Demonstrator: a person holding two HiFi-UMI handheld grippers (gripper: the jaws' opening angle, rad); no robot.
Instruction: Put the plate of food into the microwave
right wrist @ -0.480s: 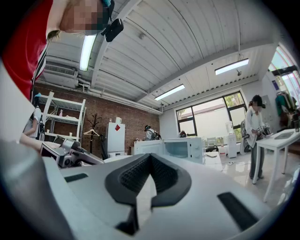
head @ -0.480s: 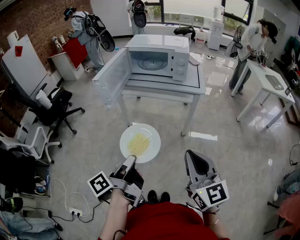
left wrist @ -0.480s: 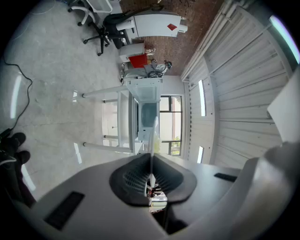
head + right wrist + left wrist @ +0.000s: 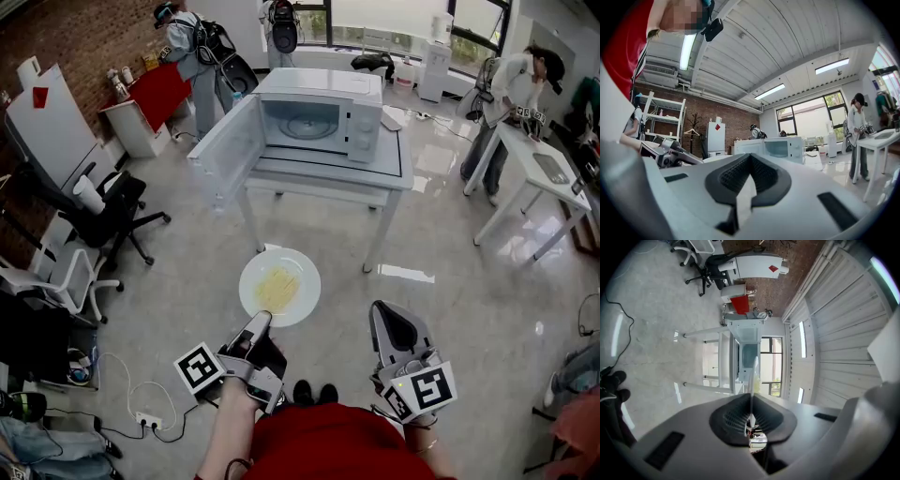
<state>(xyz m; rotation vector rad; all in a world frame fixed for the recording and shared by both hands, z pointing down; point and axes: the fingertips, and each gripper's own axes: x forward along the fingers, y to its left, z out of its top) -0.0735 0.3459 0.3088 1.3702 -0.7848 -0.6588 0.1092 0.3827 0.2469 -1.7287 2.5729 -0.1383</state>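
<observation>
While our left claw [image 4: 261,322] clamped the near rim of the plate [image 4: 306,269], which jutted ahead of it well short of the microwave [image 4: 319,120], and our right claw [image 4: 389,326] sat shut and empty alongside, we feared the one-edge grip might spill the food [image 4: 277,288].

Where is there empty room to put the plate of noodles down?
Inside the microwave, ahead of the plate: its chamber is bare, and the door stands open at the left. The table has a bare strip in front of the microwave and another at its right. The open door crowds the table's left corner.
</observation>
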